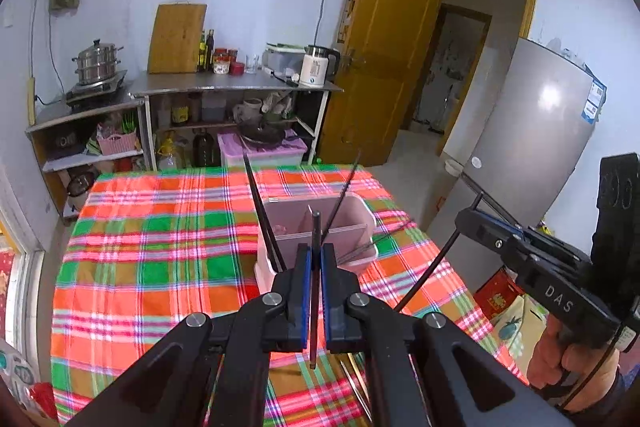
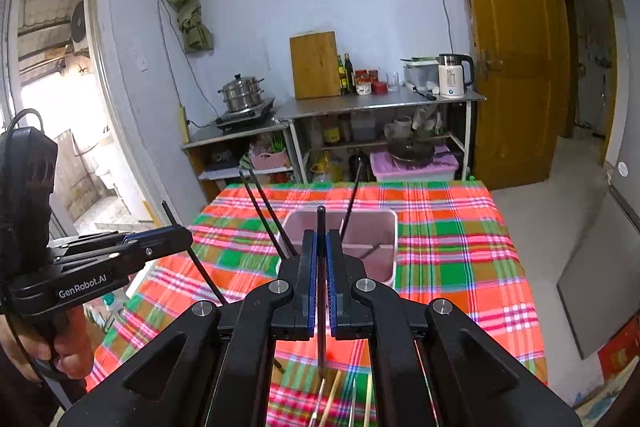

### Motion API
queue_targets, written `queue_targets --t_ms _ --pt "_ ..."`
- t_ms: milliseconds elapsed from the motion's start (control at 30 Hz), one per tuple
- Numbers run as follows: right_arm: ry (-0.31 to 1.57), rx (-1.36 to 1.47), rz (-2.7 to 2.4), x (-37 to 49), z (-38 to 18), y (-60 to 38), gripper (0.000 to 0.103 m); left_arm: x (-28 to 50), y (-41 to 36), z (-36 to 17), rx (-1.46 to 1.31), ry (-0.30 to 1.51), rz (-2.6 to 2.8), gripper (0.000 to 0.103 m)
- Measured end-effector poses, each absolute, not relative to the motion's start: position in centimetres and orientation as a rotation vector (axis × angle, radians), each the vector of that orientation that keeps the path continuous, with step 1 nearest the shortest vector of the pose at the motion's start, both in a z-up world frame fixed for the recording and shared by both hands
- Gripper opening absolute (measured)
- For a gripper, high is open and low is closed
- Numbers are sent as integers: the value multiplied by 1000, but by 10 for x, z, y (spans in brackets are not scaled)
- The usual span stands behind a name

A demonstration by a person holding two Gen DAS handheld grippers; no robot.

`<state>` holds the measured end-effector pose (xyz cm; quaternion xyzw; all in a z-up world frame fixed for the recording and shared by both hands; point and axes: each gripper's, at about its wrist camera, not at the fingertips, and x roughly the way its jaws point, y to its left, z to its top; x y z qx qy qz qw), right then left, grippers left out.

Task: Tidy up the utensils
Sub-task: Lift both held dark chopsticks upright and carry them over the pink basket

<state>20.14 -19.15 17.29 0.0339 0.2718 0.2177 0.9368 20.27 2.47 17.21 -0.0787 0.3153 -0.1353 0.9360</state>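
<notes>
Each gripper pinches one dark chopstick: the left gripper [image 1: 316, 259] and right gripper [image 2: 321, 247] hold theirs lengthwise, low centre; likely bound for the pink holder [image 1: 360, 215] ahead.

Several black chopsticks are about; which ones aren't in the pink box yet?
The two clamped in the hand-held grippers: the left gripper's chopstick and the right gripper's chopstick. The others already lean inside the pink box.
</notes>
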Motion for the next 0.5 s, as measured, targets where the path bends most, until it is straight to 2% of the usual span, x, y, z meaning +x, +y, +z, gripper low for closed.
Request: queue_targets --t_ms 500 --pt "452 121 457 236 213 -184 4 241 33 238 -165 545 -263 4"
